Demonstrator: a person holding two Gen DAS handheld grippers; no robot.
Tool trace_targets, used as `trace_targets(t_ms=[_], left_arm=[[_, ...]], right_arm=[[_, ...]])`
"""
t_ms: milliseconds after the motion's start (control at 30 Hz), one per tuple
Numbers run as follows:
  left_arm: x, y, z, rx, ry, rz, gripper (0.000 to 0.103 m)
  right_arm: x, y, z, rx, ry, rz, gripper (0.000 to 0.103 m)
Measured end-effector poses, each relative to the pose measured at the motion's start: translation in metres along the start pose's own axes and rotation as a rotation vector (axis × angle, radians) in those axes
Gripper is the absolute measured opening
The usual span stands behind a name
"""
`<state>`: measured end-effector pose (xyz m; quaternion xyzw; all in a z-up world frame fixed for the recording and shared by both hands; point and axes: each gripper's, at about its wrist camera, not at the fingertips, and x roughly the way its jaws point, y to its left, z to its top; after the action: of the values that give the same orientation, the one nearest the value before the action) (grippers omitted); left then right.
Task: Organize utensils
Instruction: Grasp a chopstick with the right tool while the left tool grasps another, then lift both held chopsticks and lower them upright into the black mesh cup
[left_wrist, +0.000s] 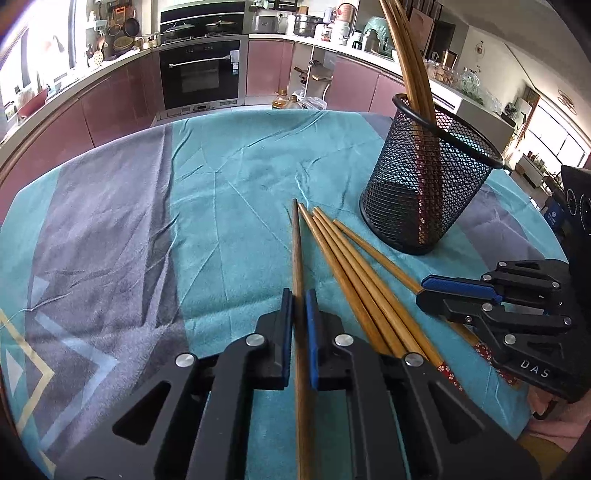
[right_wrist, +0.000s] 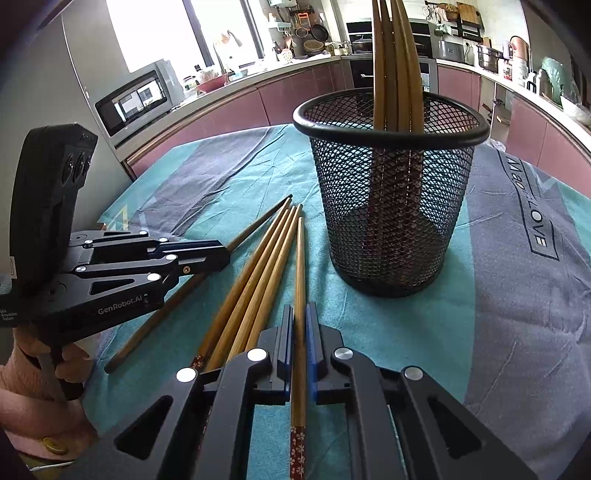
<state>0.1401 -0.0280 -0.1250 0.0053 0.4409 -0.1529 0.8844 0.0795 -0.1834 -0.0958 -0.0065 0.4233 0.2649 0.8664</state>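
A black mesh cup (left_wrist: 424, 177) stands on the teal cloth with several chopsticks (left_wrist: 410, 66) upright in it; it also shows in the right wrist view (right_wrist: 391, 199). Several loose chopsticks (left_wrist: 354, 269) lie in front of it. My left gripper (left_wrist: 299, 295) is shut on a darker brown chopstick (left_wrist: 297, 251), low over the cloth. My right gripper (right_wrist: 300, 310) is shut on a light chopstick (right_wrist: 300, 266) with a red flowered end, the one nearest the cup. Each gripper shows in the other's view: the right gripper (left_wrist: 421, 288), the left gripper (right_wrist: 225, 254).
The table has a teal and grey cloth (left_wrist: 221, 192). Kitchen counters, an oven (left_wrist: 201, 74) and a microwave (right_wrist: 136, 98) stand behind it. The cloth's grey band with lettering (right_wrist: 532, 229) lies right of the cup.
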Motion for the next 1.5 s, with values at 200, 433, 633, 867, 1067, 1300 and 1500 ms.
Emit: trace_targets(t_ms=[200,433,633,867,1067,1300,1500], left_arm=[[-0.021,0.005,0.0,-0.02,-0.041,-0.039,0.007],[-0.066,0.003,0.01,-0.013,-0.124,-0.155,0.007],[-0.104,-0.004,0.019,0.014,-0.211,-0.23,0.007],[-0.138,-0.008,0.028,0.025,-0.293,-0.304,0.007],[-0.151,-0.012,0.04,0.017,-0.348,-0.334,0.007],[-0.165,-0.018,0.068,0.016,-0.411,-0.338,0.007],[-0.181,-0.026,0.092,0.041,-0.469,-0.337,0.007]], right_arm=[[-0.016,0.0,0.003,0.007,-0.045,0.053,0.006],[-0.048,0.0,0.012,0.014,-0.135,0.108,0.006],[-0.076,-0.005,0.018,0.03,-0.221,0.129,0.006],[-0.102,-0.015,0.028,0.048,-0.306,0.141,0.006],[-0.119,-0.025,0.043,0.039,-0.359,0.135,0.006],[-0.139,-0.027,0.067,0.003,-0.416,0.116,0.006],[-0.162,-0.027,0.083,-0.034,-0.479,0.088,0.006]])
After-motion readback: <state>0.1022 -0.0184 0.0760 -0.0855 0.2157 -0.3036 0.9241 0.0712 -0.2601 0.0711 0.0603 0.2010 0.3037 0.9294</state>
